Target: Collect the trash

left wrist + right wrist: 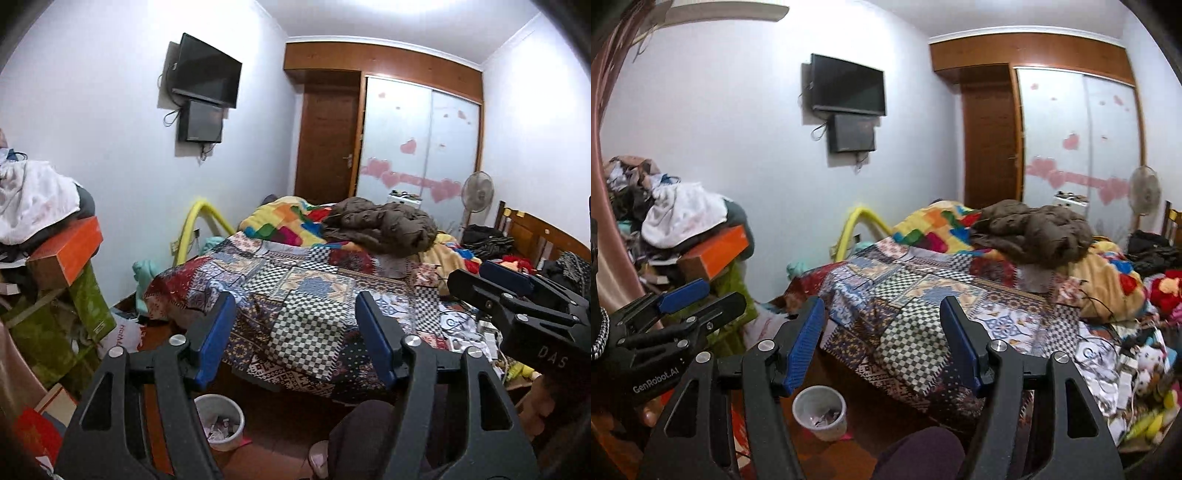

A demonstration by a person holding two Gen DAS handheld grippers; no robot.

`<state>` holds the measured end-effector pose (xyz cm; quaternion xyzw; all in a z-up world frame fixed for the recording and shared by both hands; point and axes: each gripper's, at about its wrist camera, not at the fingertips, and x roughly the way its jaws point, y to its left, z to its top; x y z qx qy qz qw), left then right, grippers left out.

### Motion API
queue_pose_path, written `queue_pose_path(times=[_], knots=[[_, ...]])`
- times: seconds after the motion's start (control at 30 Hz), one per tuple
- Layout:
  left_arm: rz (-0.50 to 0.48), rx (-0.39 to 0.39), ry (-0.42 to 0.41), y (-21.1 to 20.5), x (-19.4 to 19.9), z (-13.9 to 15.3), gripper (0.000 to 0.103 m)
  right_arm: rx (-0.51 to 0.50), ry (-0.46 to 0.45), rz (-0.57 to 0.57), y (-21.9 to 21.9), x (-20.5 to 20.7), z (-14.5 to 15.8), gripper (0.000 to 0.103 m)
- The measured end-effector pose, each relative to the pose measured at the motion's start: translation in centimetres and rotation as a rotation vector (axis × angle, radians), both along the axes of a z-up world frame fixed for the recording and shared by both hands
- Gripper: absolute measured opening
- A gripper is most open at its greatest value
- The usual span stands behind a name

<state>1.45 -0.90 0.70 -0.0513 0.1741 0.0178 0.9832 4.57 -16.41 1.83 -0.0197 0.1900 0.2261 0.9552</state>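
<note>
At the far left a pile of clothes (683,214) is sitting on an orange box (716,253), stacked high, likely to keep the floor (886,413) passable. The left gripper (295,339) is hovering with its jaws standing apart and nothing between them; through the gap only the quilt (295,295) is showing. Below it, the bin (219,421) is standing on the floor just beside the foot of the bed (535,229), with crumpled paper (221,428) lying inside, so some trash is already sitting where it belongs. It is placed there probably so both hands can reach it from where the person is standing.

The right gripper (882,347) is pointing the same way, jaws also parted and carrying nothing. Both being empty and aimed over the bed suggests they are searching for the next scrap.

Further right, a brown jacket (1034,229) is lying heaped on the quilt, and at the bed's right edge cables, small boxes and toys (1145,365) are lying jumbled; whether any of that is trash, I cannot tell.
</note>
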Motion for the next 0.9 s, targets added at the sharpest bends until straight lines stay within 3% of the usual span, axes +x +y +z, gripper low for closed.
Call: queue_pose_path(times=[0.07,0.27,0.4,0.57,0.9], knots=[[-0.001,0.001,-0.008,0.0,-0.6,-0.1,0.080,0.008,-0.014,-0.037,-0.4,-0.9,0.0,0.078],[-0.005,0.025,-0.027,-0.1,-2.3,-0.2,0.084,0.005,-0.071,-0.140,-1.0,-3.0,0.1,0.096],[0.001,0.036,-0.038,0.0,-2.9,-0.4,0.094,0.018,-0.074,-0.182,-1.1,-3.7,-0.2,0.099],[-0.004,0.038,-0.042,-0.1,-3.4,-0.8,0.095,0.018,-0.038,-0.180,-1.0,-3.6,-0.6,0.100],[-0.006,0.036,-0.034,0.0,-3.2,-1.1,0.095,0.001,-0.052,-0.219,-1.5,-4.3,-0.5,0.100]])
